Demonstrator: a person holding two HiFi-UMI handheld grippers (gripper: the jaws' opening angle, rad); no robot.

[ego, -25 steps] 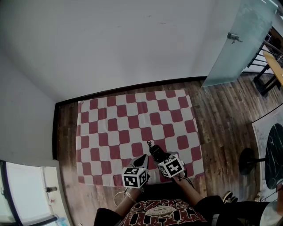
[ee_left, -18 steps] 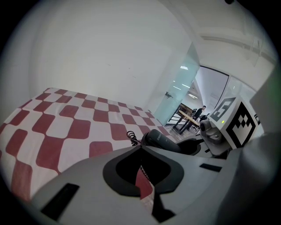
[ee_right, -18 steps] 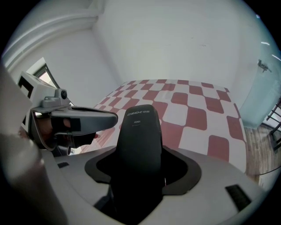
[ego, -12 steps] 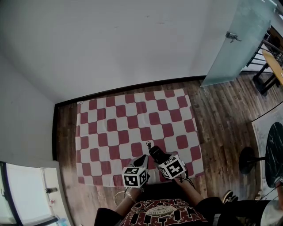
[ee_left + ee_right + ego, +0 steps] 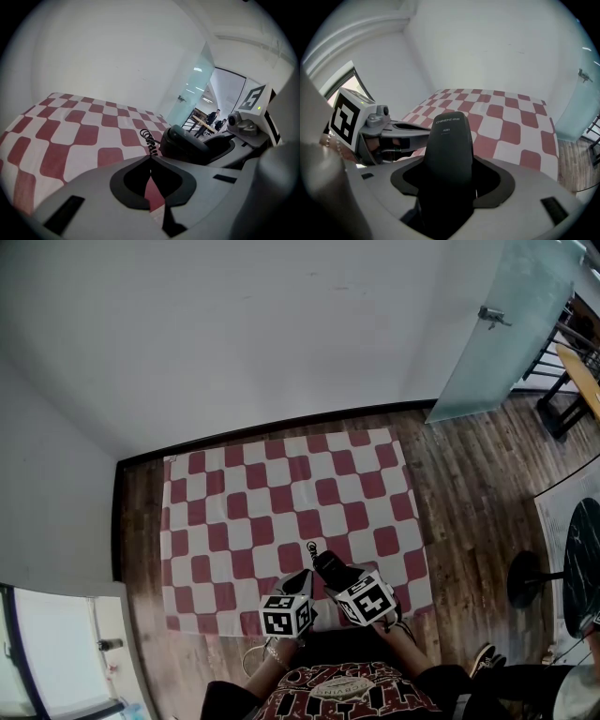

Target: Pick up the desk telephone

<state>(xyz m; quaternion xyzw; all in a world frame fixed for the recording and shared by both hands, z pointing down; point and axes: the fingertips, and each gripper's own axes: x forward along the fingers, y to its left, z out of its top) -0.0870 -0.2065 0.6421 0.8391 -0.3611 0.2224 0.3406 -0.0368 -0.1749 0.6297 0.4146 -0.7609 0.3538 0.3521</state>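
**Right claw clamped on the handset at the cloth's near edge**

The right claw (image 5: 452,174) is squeezing the black telephone handset (image 5: 450,138). Its own view is showing the handset rising straight between the jaws toward 12 o'clock, with white lettering on the top end and the red-and-white checked cloth (image 5: 506,122) spreading out beyond it.

The head view is giving the wider layout. Both grippers are sitting at the cloth's 6 o'clock edge, the handset is angling out toward 11 o'clock, and the cloth is lying on a wooden floor (image 5: 469,484).

The left gripper view is the one catching the coiled cord (image 5: 149,139) clearly, curling off the handset's end at its 9 o'clock. That view is also settling the left claw (image 5: 150,160): it is gripping nothing, its jaw tips are meeting, and a sliver of red cloth is showing through below them. The right gripper's marker cube (image 5: 255,101) is looming at 2 o'clock there, just beside it.
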